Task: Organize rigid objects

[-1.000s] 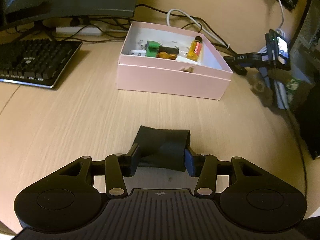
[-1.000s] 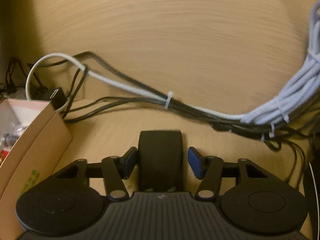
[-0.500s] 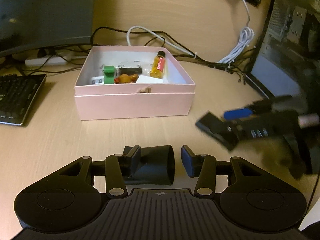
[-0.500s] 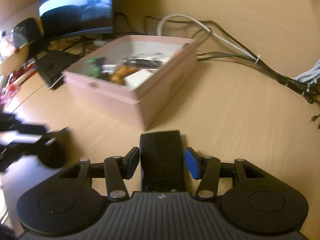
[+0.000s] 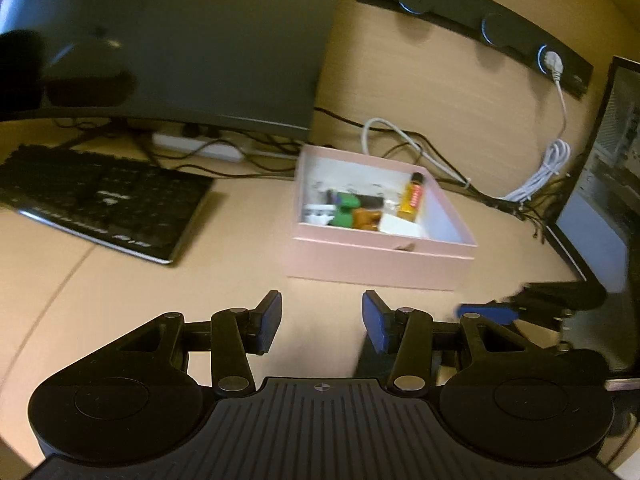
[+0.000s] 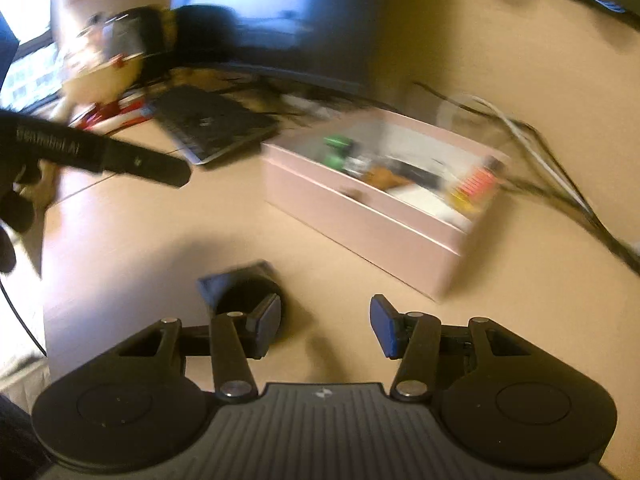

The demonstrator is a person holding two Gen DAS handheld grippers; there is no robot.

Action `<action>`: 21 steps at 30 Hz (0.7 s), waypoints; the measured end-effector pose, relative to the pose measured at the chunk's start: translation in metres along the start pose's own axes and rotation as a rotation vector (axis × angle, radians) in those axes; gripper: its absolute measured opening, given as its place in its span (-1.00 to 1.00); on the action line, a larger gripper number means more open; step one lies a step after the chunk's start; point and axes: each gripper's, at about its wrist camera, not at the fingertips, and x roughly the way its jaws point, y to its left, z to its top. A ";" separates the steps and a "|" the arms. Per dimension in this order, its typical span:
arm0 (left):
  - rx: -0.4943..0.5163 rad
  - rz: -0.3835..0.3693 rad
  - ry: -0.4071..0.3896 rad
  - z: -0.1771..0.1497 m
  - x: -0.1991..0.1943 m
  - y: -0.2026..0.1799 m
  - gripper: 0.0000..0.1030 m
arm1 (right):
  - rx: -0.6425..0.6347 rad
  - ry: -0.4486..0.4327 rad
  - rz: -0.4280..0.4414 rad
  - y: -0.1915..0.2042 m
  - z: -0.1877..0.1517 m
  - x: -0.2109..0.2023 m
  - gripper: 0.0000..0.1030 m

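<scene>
An open pink box (image 5: 380, 264) stands on the wooden desk; inside are a green item (image 5: 345, 210), a brown piece and an orange bottle (image 5: 413, 200). My left gripper (image 5: 320, 312) hovers open in front of it, nothing between its blue pads. My right gripper (image 6: 326, 316) is open and empty too, with the pink box (image 6: 360, 224) to its upper right. A black round object (image 6: 244, 294) with a grey-blue part lies on the desk just behind the right gripper's left finger. The right gripper (image 5: 488, 314) shows blurred at the right of the left wrist view.
A black keyboard (image 5: 104, 204) and a dark monitor (image 5: 180, 40) stand to the left. Cables (image 5: 536, 176) trail behind the box toward a computer case (image 5: 616, 200) at the right. A plush toy (image 6: 104, 76) sits at the far left.
Both grippers held black objects earlier; now both are open with nothing in them. A black object now lies on the desk by the right gripper. Both hands have risen and swung toward the box.
</scene>
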 end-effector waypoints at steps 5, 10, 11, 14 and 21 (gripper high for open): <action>-0.013 0.025 0.011 -0.008 -0.009 0.011 -0.05 | -0.102 0.058 0.066 0.028 0.012 0.035 -0.60; -0.015 0.017 0.028 -0.010 -0.004 0.011 -0.05 | 0.035 0.032 0.110 0.031 0.019 0.022 -0.78; -0.012 0.007 0.029 -0.009 -0.002 0.009 -0.05 | 0.073 0.022 0.115 0.028 0.017 0.014 -0.78; 0.008 -0.045 0.034 -0.007 0.009 -0.006 -0.05 | 0.196 -0.010 0.081 0.007 0.011 -0.012 -0.82; 0.002 -0.057 0.059 -0.007 0.030 -0.032 -0.05 | 0.202 -0.007 -0.158 -0.027 -0.020 -0.057 -0.81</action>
